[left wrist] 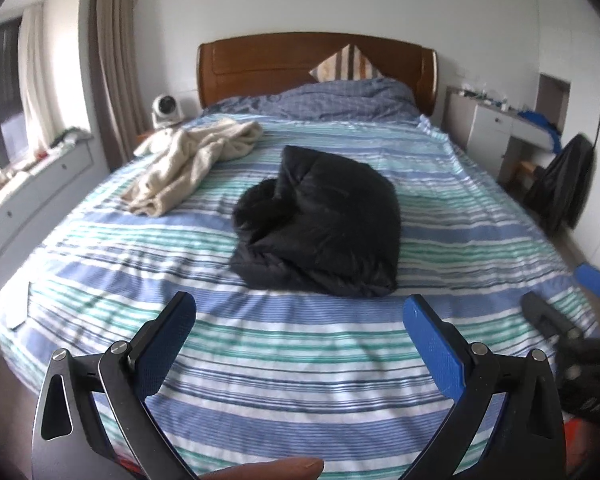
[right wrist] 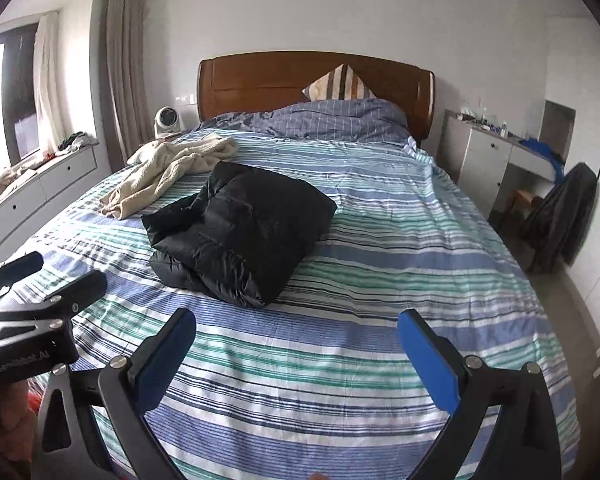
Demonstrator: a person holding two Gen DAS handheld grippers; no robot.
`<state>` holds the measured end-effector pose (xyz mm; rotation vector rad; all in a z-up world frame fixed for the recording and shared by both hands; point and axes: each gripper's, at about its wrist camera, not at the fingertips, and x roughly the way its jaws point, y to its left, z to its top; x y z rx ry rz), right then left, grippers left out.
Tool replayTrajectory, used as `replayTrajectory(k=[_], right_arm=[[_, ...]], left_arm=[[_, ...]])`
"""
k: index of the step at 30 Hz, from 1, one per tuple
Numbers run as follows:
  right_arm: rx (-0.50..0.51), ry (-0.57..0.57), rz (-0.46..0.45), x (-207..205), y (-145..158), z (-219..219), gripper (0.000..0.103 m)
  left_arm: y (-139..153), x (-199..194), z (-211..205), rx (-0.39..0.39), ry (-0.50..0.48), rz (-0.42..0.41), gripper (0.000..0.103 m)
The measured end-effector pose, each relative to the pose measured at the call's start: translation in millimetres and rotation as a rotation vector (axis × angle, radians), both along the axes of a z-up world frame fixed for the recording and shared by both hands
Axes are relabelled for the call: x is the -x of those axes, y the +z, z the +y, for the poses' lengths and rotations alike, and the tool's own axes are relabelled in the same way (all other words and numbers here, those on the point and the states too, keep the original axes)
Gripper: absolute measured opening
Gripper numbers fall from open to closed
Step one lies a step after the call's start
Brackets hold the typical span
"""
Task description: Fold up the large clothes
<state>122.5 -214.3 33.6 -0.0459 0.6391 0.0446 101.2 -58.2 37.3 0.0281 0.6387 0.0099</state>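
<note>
A black puffy jacket (left wrist: 320,220) lies folded in a bundle in the middle of the striped bed (left wrist: 300,360); it also shows in the right wrist view (right wrist: 240,228). A cream garment (left wrist: 192,160) lies crumpled at the bed's far left, also in the right wrist view (right wrist: 172,168). My left gripper (left wrist: 300,312) is open and empty, held above the bed's near end, short of the jacket. My right gripper (right wrist: 296,328) is open and empty, beside it to the right. The left gripper shows at the left edge of the right wrist view (right wrist: 40,280).
A wooden headboard (left wrist: 316,64) with a striped pillow (left wrist: 348,64) and a blue duvet (left wrist: 340,96) stand at the far end. A small fan (left wrist: 166,110) sits at the far left. A white desk (left wrist: 496,128) and a dark coat on a chair (left wrist: 564,184) stand on the right.
</note>
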Motion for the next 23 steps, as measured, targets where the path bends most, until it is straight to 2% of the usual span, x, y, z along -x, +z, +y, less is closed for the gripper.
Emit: replayTrajectory(k=[2,23], right_arm=[[-0.008,-0.01,0.006,1.4,1.5,-1.8,0.102],[0.024,-0.02,0.017,6.0,7.5,7.3,0.102]], left_arm=[[0.3,1.9,0.8,-0.011,0.013,-0.001,0.103],[7.9,5.0,11.4,0.056,0.003,-0.002,0.103]])
